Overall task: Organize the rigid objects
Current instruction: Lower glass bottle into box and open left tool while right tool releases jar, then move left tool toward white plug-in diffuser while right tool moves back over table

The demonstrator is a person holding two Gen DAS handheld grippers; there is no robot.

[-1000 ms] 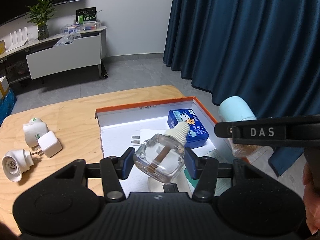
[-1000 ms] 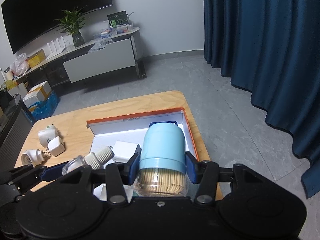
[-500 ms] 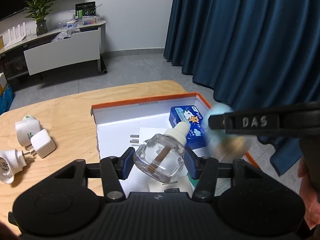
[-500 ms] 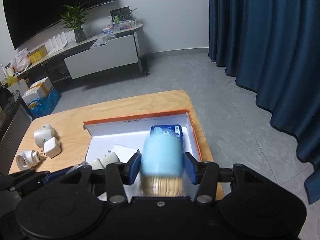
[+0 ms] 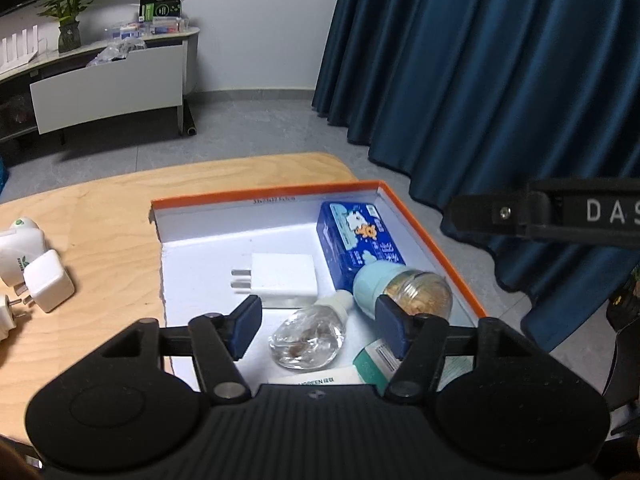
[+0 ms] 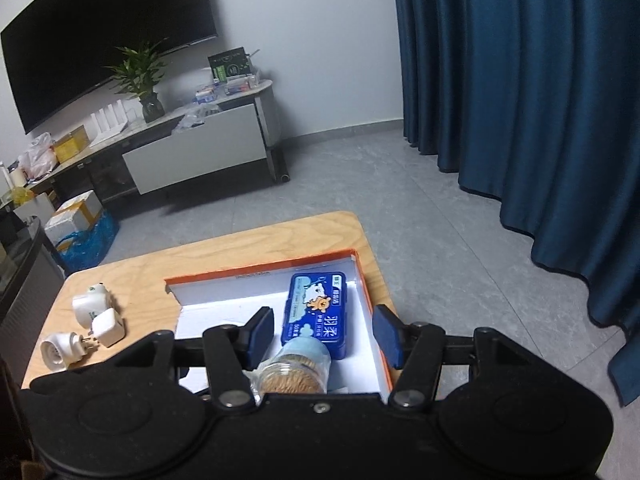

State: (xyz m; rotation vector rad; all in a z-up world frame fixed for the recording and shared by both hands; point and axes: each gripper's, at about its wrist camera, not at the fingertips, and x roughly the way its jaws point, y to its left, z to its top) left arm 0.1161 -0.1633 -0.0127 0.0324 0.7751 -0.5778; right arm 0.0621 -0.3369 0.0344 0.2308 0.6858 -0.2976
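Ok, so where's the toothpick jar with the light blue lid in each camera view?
Left wrist: the toothpick jar lies on its side in the orange-rimmed box, right of centre, beside the clear bottle.
Right wrist: the jar is at bottom centre, lying between the open jaws, pads clear of it.
Shared landmark: the blue tin, just beyond the jar's lid.

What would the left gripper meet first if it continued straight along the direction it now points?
Probably the clear glass bottle with a white cap, lying in the orange-rimmed box between the left gripper's open jaws; depth is uncertain.
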